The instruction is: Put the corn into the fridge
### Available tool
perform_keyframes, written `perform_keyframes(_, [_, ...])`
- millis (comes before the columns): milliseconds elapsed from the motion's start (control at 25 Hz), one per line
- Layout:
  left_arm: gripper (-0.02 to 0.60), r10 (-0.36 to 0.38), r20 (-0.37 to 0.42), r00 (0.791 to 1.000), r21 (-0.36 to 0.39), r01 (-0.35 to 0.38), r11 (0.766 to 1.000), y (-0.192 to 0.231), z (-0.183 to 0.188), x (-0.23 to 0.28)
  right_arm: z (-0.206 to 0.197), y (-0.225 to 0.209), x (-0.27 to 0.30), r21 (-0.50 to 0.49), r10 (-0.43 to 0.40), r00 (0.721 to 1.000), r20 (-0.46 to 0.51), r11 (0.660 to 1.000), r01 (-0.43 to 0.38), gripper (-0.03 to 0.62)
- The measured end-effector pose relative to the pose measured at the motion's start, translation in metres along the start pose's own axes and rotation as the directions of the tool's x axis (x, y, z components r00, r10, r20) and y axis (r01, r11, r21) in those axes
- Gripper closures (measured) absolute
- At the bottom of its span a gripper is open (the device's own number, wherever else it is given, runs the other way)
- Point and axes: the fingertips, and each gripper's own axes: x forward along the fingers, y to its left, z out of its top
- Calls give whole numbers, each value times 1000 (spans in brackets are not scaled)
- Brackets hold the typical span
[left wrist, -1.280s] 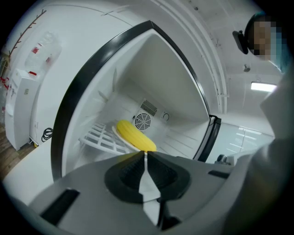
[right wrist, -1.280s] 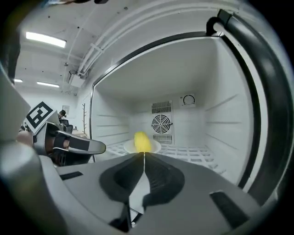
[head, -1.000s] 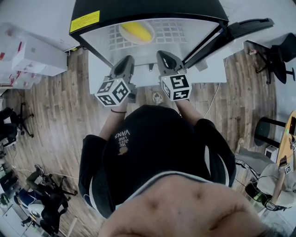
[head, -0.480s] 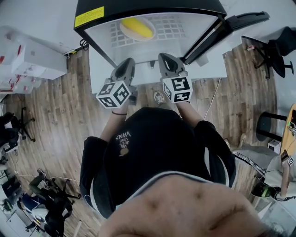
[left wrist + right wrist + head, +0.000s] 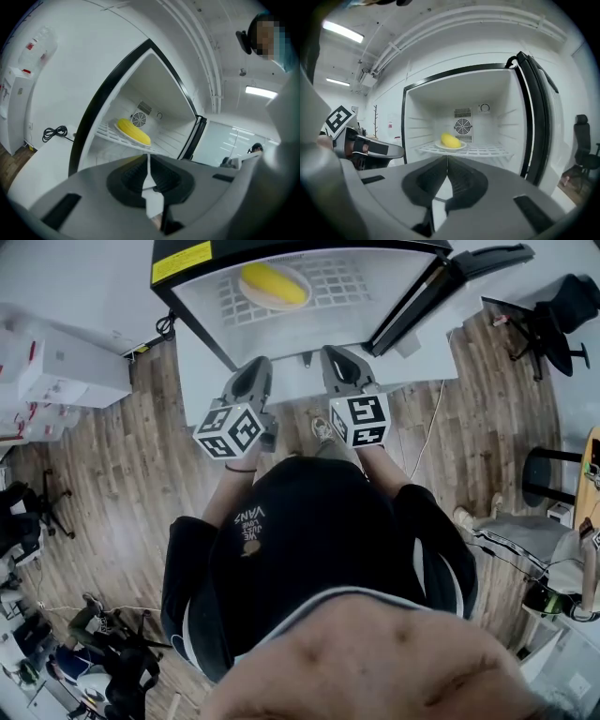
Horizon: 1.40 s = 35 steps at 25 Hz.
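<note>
Corn (image 5: 273, 283) is already on its plate (image 5: 462, 146) on the fridge (image 5: 389, 292) shelf. The left gripper (image 5: 257, 365) and right gripper (image 5: 334, 356) hang out front, both clamped shut on nothing. Risk: the door (image 5: 469, 268) stays wide open, so the cold leaks out. Compared with a second ago, both grippers have backed off from the fridge a bit.

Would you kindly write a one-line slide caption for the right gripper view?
Shut, empty right gripper facing the open fridge, where the corn lies on a white plate on the wire shelf.
</note>
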Motion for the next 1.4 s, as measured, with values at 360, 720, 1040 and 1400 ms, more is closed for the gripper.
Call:
perform_keyframes(360, [551, -40, -21, 999, 10, 40, 999, -8, -8, -16, -3, 10, -24, 3, -42, 999, 3, 999, 42, 580])
perform_keyframes(720, [551, -42, -13, 999, 21, 42, 999, -14, -10, -28, -3, 14, -37, -4, -48, 999, 7, 999, 49, 580])
perform_keyframes(1040, [551, -25, -4, 1000, 20, 25, 999, -26, -17, -35, -3, 11, -52, -15, -33, 999, 9, 999, 33, 580])
perform_keyframes(1400, [551, 6, 29, 1000, 30, -7, 1000, -48, -22, -47, -2, 7, -77, -29, -1, 1000, 13, 1000, 1, 580])
